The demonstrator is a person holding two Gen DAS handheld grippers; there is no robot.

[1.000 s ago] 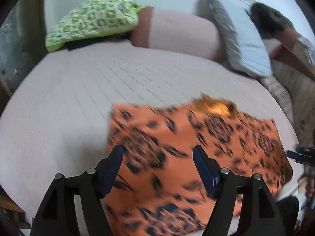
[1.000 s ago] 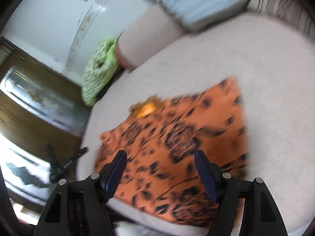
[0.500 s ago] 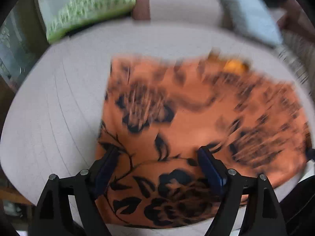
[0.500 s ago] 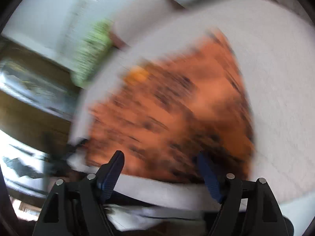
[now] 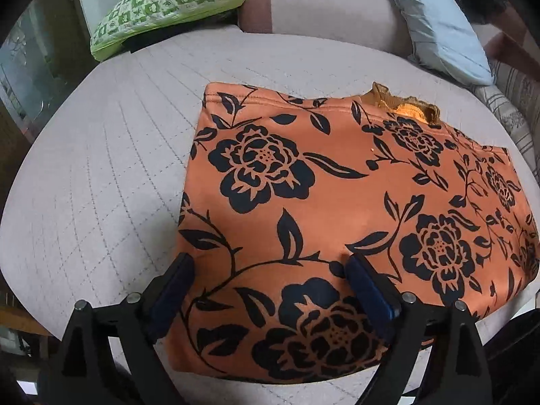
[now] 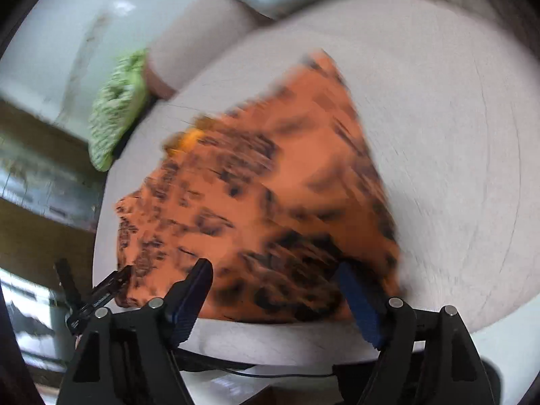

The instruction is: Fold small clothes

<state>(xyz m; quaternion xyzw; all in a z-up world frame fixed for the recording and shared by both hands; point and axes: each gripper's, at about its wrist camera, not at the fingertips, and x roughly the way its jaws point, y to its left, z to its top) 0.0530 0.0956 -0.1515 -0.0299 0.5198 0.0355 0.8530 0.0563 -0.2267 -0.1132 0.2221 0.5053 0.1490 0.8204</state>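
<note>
An orange garment with black flowers (image 5: 337, 202) lies flat on the pale quilted bed (image 5: 101, 168); a yellow collar (image 5: 408, 108) shows at its far edge. My left gripper (image 5: 270, 270) is open, its fingers just over the garment's near left part. The right wrist view is blurred: the same garment (image 6: 270, 202) lies near the bed's front edge (image 6: 270, 341), and my right gripper (image 6: 275, 280) is open above its near hem. The left gripper (image 6: 111, 283) shows there at the garment's left corner.
A green patterned pillow (image 5: 162, 3), a beige bolster (image 5: 324, 10) and a grey pillow (image 5: 438, 23) lie at the bed's far side. A striped cushion (image 5: 513, 108) sits far right. A dark wooden cabinet (image 6: 40, 236) stands beyond the bed's left side.
Both grippers have moved down and forward over the garment, which now fills more of each view. Both stay open; the garment lies as before.
</note>
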